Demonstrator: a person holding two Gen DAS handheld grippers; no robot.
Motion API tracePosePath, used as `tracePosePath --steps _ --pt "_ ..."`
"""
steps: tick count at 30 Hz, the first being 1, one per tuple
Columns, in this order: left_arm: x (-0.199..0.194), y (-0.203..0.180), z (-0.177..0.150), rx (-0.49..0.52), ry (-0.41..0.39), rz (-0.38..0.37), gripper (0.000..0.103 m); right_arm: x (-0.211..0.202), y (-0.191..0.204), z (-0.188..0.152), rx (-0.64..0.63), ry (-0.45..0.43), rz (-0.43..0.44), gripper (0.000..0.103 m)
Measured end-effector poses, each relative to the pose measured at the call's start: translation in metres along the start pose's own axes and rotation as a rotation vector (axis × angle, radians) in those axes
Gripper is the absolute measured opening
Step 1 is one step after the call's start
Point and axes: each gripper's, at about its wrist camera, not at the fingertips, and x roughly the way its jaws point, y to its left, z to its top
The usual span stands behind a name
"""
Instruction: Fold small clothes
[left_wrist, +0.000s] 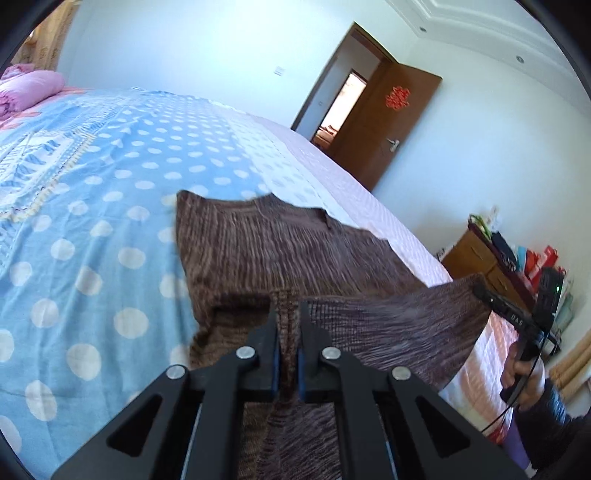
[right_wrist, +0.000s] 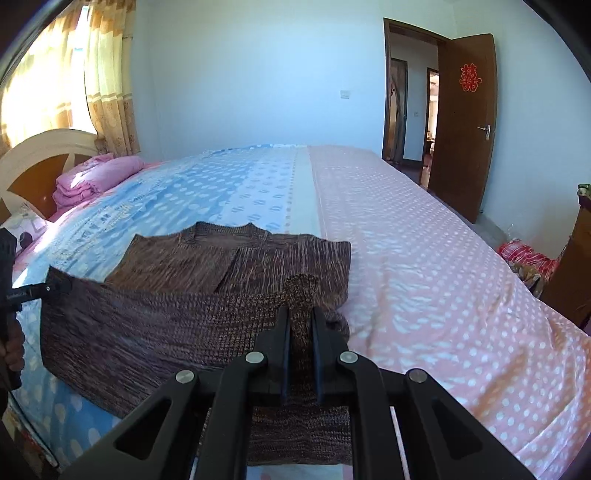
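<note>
Risk: the loose weave of the brown marled knitted sweater (right_wrist: 207, 280) may slip from either clamp if the two grippers pull apart or lift unevenly, dropping the hem and skewing the fold.

The left gripper (left_wrist: 288, 321) is closed to a narrow gap on one hem corner. The right gripper (right_wrist: 301, 325) is likewise closed on the other.

From each gripper the sweater extends toward 12 o'clock, its collar end lying flat on the blue-and-pink polka-dot bedspread (right_wrist: 424, 258).

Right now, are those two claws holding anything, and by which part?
Yes. Both grip the brown knitted sweater by its near edge: the left claw at one corner, the right claw at the other.
</note>
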Motion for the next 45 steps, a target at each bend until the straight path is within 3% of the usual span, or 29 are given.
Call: tracePosePath --steps 8,16,24,26,28,30,33,35,37,38,39,40,45 --pt "0.023 0.017 0.041 -0.057 -0.033 0.065 0.007 0.035 0.006 0.049 -0.034 -0.032 0.001 0.009" --pt "0.067 0.036 0.095 -0.088 -0.05 0.15 0.007 0.114 -0.005 0.103 0.01 -0.014 -0.013 0.009" --pt "0.126 0.069 0.103 -0.182 -0.023 0.234 0.007 0.212 -0.015 0.096 0.021 0.053 -0.095 0.01" --pt "0.143 0.079 0.097 -0.192 0.005 0.275 0.007 0.233 -0.017 0.086 0.001 0.099 -0.128 0.01" --pt "0.15 0.086 0.093 -0.232 0.03 0.262 0.007 0.255 -0.019 0.08 0.003 0.183 -0.129 0.01" --pt "0.147 0.091 0.094 -0.253 0.021 0.261 0.013 0.251 -0.022 0.083 0.021 0.153 -0.123 0.014" --pt "0.148 0.095 0.095 -0.278 0.033 0.269 0.015 0.257 -0.037 0.085 0.088 0.193 -0.081 0.04" --pt "0.143 0.094 0.099 -0.27 0.04 0.282 0.017 0.238 -0.053 0.088 0.175 0.123 -0.04 0.041" --pt "0.132 0.086 0.103 -0.219 0.036 0.324 0.021 0.191 -0.073 0.088 0.283 -0.017 -0.087 0.041" --pt "0.123 0.08 0.103 -0.184 0.029 0.35 0.03 0.175 -0.079 0.086 0.304 -0.034 -0.098 0.041" --pt "0.115 0.074 0.103 -0.15 0.025 0.369 0.041 0.158 -0.084 0.082 0.318 -0.032 -0.103 0.041" --pt "0.104 0.066 0.1 -0.12 0.019 0.378 0.045 0.139 -0.086 0.072 0.319 -0.011 -0.08 0.041" --pt "0.076 0.028 0.068 -0.059 0.004 0.284 0.051 0.081 -0.064 0.002 0.25 0.106 -0.065 0.041"
